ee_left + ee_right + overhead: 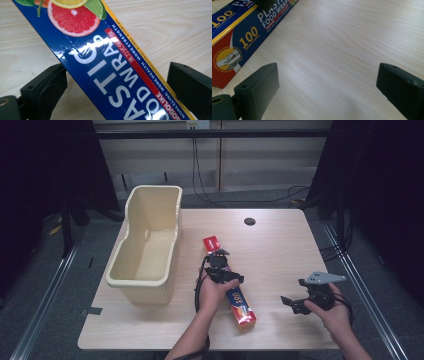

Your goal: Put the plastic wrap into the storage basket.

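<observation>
The food wrap box [229, 282] lies flat on the table [280, 250], near its middle, running from far-left to near-right, just right of the cream tub [147, 245]. The left gripper [220, 262] sits over the box's middle, jaws spread either side of it and not yet pinching, probably lined up for a balanced grab. The right gripper [295, 304] hovers well to the right, jaws wide and holding nothing.

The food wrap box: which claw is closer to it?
Left. The left claw straddles the food wrap box, jaws open either side. The right claw sits open over bare table, off to its right.
</observation>
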### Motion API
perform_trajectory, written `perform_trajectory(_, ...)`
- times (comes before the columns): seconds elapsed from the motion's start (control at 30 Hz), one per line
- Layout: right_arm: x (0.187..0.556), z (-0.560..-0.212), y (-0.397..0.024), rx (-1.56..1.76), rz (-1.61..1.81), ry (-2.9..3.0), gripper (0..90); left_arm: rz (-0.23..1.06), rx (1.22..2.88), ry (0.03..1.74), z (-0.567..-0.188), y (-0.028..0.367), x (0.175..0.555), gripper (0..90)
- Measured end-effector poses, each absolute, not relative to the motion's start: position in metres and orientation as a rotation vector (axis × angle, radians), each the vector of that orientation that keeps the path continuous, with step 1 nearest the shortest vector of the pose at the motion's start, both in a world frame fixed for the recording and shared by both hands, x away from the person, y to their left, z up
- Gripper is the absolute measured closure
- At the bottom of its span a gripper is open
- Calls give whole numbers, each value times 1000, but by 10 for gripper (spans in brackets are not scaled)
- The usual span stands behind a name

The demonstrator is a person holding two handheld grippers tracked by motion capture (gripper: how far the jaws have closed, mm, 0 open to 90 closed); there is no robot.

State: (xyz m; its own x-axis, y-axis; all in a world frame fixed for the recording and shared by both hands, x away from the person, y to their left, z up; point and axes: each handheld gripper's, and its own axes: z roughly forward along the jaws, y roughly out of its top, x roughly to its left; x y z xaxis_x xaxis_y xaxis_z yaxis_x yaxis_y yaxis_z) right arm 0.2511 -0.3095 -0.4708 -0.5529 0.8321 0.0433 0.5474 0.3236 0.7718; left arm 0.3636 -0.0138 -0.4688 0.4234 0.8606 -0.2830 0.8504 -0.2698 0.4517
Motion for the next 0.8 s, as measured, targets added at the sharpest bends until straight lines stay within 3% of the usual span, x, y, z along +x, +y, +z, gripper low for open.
perform_trajectory(0.67, 252, -470, -311, 1236, 1094, 2216, 45, 29, 2280, 1390, -453, 6, 369, 266)
perform_trajectory(0.8, 252, -470, -311, 1233, 1100, 2212, 45, 25, 2277, 1398, -453, 7, 371, 274)
